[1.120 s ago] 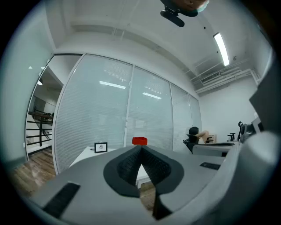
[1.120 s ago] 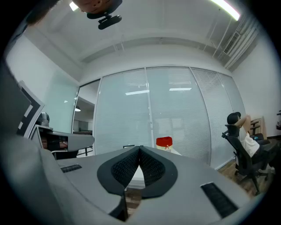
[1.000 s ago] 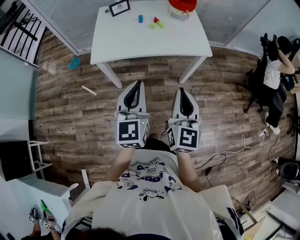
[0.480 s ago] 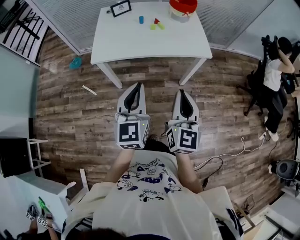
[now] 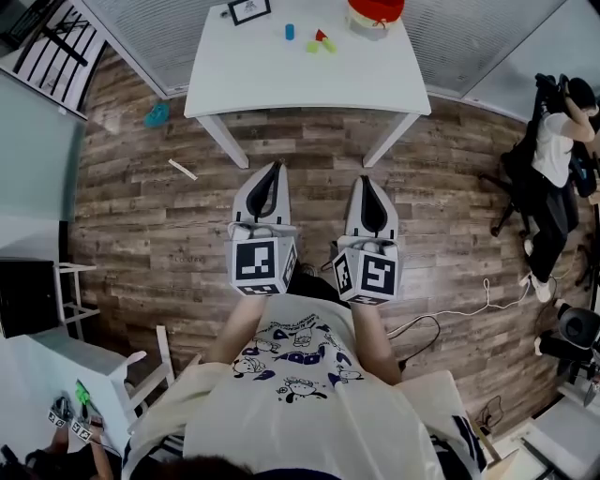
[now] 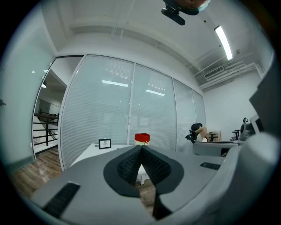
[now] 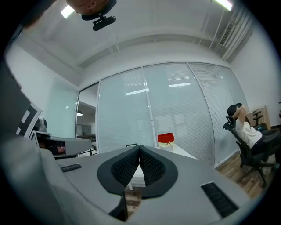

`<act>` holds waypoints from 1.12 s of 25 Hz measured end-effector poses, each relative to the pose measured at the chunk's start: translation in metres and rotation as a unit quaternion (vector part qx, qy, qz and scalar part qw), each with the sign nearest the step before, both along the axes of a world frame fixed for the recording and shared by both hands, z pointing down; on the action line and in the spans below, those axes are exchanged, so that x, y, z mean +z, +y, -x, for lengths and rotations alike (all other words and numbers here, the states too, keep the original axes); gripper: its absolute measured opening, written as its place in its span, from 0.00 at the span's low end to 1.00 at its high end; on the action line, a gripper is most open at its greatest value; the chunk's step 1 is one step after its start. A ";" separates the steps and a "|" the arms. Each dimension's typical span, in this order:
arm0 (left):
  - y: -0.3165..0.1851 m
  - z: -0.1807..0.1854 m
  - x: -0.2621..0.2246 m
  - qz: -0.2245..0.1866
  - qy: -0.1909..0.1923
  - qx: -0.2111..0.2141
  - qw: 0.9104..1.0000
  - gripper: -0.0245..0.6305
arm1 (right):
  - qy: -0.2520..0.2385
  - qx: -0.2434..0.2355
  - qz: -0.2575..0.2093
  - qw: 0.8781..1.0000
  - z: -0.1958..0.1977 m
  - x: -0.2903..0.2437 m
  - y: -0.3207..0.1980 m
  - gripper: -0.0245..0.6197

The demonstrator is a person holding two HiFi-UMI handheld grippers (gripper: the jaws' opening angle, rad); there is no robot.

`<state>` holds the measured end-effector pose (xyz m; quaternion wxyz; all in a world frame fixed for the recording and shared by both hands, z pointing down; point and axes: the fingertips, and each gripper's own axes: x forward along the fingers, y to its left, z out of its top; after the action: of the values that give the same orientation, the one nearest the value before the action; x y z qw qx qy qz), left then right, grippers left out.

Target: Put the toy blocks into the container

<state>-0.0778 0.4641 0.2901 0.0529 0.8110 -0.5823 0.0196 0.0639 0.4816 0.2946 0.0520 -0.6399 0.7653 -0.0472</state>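
container cut off at top | toy blocks tiny, shapes unclear

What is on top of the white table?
On it sit a small black picture frame, a blue toy block, a red toy block, yellow-green toy blocks and a pale container with a red lid. The lid hides whatever is inside.

Surface: white table on wood-plank floor
On it: picture frame, blue block, red and green blocks, red-lidded container
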 end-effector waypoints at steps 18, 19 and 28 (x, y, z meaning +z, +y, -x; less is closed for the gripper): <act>-0.062 0.001 0.004 0.012 0.032 0.005 0.999 0.08 | 0.005 -0.005 0.003 1.000 0.005 0.004 -0.058 0.07; -0.069 0.001 0.003 0.012 0.033 0.006 0.999 0.08 | 0.006 -0.005 0.002 1.000 0.005 0.003 -0.064 0.07; -0.131 0.004 0.004 0.021 0.042 0.022 0.999 0.08 | 0.011 0.003 0.005 1.000 0.013 0.001 -0.126 0.07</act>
<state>-0.0821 0.3328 0.2943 0.0938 0.8225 -0.5610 -0.0017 0.0509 0.3559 0.2953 0.0406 -0.6431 0.7634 -0.0442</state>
